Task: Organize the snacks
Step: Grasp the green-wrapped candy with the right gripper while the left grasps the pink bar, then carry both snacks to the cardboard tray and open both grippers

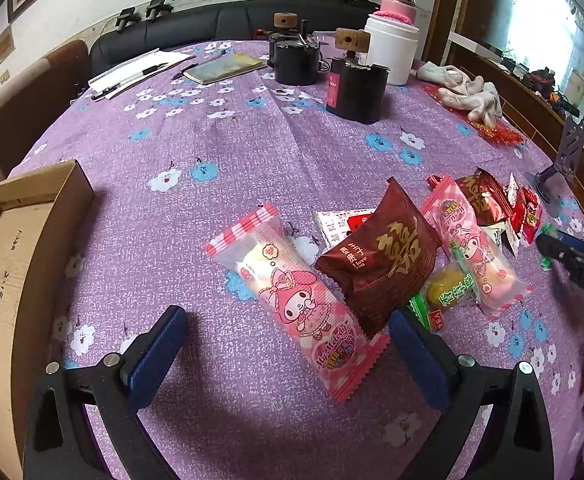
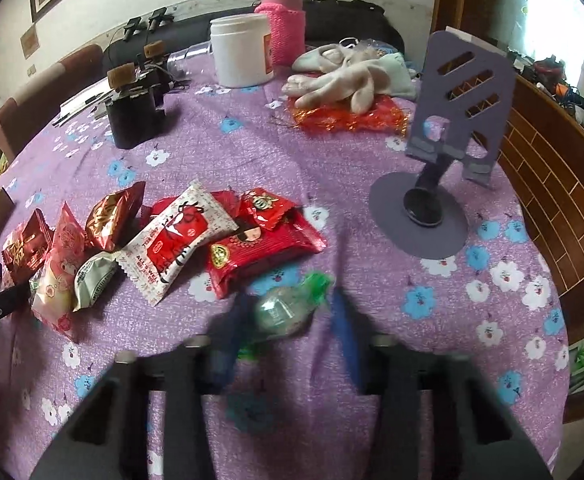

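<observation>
At the far left an open cardboard box [image 1: 8, 264] sat on the purple flowered tablecloth [image 1: 212, 128], well apart from the snacks. Next along, the left gripper [image 1: 288, 344] hung over the cloth with its blue fingers [image 1: 160, 344] spread wide. The lower end of a pink cartoon-printed packet [image 1: 292, 300] lay between them, and neither pad touched it. A dark brown packet [image 1: 380, 256] rested against that pink one's right side. Past it came a small green-labelled snack [image 1: 448, 284], and a second pink packet [image 1: 476, 248] lay just beside that.

Further right the pile went on with a white and red packet [image 2: 176, 240] lying partly over a large red packet [image 2: 264, 240]. Just in front of these lay a round sweet in a green wrapper [image 2: 282, 312], between the fingers of the right gripper [image 2: 288, 316]. Those fingers were blurred and stood close on either side of the sweet. I couldn't tell whether they had closed on it. At the right a purple phone stand [image 2: 452, 128] stood upright on its round base, clear of the snacks.
</observation>
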{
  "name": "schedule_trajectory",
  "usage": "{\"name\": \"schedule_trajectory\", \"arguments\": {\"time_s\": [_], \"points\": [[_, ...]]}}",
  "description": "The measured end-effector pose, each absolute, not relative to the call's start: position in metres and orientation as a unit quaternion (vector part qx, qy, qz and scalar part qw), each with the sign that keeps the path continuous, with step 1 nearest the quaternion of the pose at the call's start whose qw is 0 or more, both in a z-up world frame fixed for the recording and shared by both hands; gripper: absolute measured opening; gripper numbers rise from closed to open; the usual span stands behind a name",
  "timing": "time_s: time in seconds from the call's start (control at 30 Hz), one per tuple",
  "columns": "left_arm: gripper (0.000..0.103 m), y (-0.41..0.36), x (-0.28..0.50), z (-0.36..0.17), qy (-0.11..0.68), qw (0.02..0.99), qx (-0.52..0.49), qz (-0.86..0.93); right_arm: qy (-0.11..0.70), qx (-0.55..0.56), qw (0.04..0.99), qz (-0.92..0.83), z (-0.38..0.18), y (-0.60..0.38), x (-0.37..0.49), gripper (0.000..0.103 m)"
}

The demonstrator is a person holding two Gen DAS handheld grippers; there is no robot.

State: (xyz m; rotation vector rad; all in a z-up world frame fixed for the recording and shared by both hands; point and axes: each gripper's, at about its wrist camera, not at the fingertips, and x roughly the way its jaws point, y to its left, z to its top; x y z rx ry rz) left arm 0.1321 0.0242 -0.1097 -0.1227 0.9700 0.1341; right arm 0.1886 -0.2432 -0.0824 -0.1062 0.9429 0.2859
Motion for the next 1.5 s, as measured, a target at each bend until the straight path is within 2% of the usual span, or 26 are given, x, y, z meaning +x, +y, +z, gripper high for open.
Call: {"name": "schedule_trajectory", "arguments": {"time_s": [0.03,0.13,0.23,0.27,0.33,0.37,0.4,0.43,0.73,1.0,1.5], "points": [[0.102,0.023,0.133,-0.110,0.466,0.880,-0.057,0.065,0.451,-0.040,0.880,0.143,-0.081,-0.248,0.187,0.022],[0.102,0.021,0.133,-0.111,0.468,0.880,-0.050,0.066,0.443,-0.021,0.883,0.155,-0.075,-0.255,0.177,0.022],[0.093,0.020,0.135,-0.110,0.464,0.882,-0.044,0.070,0.433,-0.004,0.886,0.167,-0.069,-0.260,0.165,0.022],[0.088,0.021,0.135,-0.109,0.462,0.883,-0.043,0.072,0.431,0.001,0.886,0.173,-0.067,-0.261,0.160,0.022],[0.072,0.024,0.135,-0.107,0.456,0.886,-0.043,0.074,0.428,0.013,0.886,0.180,-0.063,-0.264,0.153,0.022],[0.053,0.027,0.134,-0.105,0.454,0.887,-0.045,0.074,0.427,0.016,0.885,0.183,-0.062,-0.265,0.151,0.022],[0.043,0.031,0.133,-0.104,0.455,0.886,-0.046,0.075,0.425,0.019,0.885,0.187,-0.060,-0.266,0.148,0.022],[0.041,0.035,0.133,-0.103,0.457,0.885,-0.050,0.072,0.423,0.023,0.886,0.190,-0.059,-0.268,0.144,0.022],[0.034,0.044,0.116,-0.101,0.444,0.891,-0.078,0.048,0.418,0.038,0.883,0.210,-0.054,-0.268,0.125,0.023],[0.032,0.046,0.089,-0.079,0.407,0.908,-0.086,0.046,0.408,0.027,0.882,0.235,-0.044,-0.253,0.104,0.023],[0.032,0.115,-0.017,-0.020,0.330,0.931,-0.107,0.115,0.372,-0.051,0.860,0.345,-0.004,-0.130,0.047,0.023]]}}
